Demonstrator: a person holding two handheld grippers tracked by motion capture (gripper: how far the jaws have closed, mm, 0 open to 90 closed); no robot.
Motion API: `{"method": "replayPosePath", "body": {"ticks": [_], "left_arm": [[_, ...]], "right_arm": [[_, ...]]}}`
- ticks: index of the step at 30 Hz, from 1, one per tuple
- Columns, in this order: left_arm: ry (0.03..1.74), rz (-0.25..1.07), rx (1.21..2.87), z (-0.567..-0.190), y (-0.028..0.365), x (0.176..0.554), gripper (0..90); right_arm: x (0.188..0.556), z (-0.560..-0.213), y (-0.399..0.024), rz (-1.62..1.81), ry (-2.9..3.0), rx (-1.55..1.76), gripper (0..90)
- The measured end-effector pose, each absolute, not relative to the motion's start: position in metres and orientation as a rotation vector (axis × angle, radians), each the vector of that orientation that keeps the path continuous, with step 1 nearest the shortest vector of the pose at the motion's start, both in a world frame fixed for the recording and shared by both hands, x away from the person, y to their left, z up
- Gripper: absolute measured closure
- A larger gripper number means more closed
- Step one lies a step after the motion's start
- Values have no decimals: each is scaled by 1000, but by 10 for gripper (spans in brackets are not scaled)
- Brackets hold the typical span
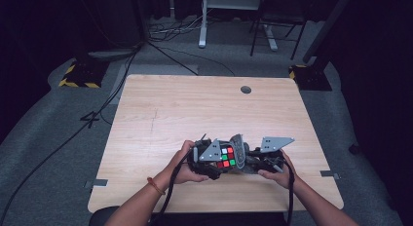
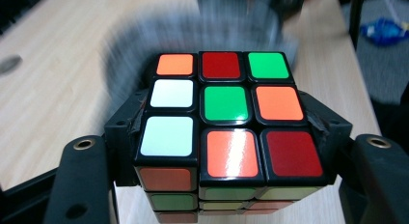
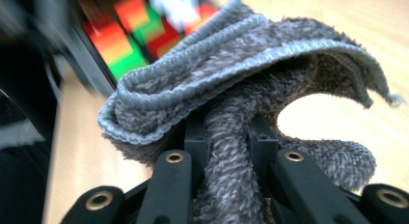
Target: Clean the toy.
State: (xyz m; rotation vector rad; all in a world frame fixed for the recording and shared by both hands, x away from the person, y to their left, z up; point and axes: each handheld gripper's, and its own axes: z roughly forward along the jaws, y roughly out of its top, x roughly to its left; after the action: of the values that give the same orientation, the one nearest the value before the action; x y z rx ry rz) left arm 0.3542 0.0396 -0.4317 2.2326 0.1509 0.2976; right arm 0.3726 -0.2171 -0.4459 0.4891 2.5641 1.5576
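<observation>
Near the table's (image 1: 146, 119) front edge, left gripper (image 1: 207, 160) clamps a scrambled Rubik's cube (image 1: 227, 157); right gripper (image 1: 260, 160) pinches a grey cloth (image 1: 238, 144) against it. Likely wiping; next, rub across the stickers.

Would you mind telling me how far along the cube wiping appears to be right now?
Both pick-ups look done: the left gripper clamps the puzzle cube and the right gripper pinches the grey cloth. In hand: the cloth is at the cube's far side, blurred. How much wiping remains cannot be told.
</observation>
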Motion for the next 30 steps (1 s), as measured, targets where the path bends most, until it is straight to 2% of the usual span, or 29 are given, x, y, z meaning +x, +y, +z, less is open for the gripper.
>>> {"method": "replayPosePath", "body": {"ticks": [7, 22, 30], "left_arm": [[145, 299, 2212, -429, 40, 354, 332], [160, 289, 2121, -415, 48, 353, 331], [151, 301, 2163, -419, 48, 355, 331]], "right_arm": [[366, -436, -220, 1606, 2526, 423, 762], [363, -453, -202, 1389, 2653, 406, 762], [361, -454, -201, 1378, 2661, 387, 761]]}}
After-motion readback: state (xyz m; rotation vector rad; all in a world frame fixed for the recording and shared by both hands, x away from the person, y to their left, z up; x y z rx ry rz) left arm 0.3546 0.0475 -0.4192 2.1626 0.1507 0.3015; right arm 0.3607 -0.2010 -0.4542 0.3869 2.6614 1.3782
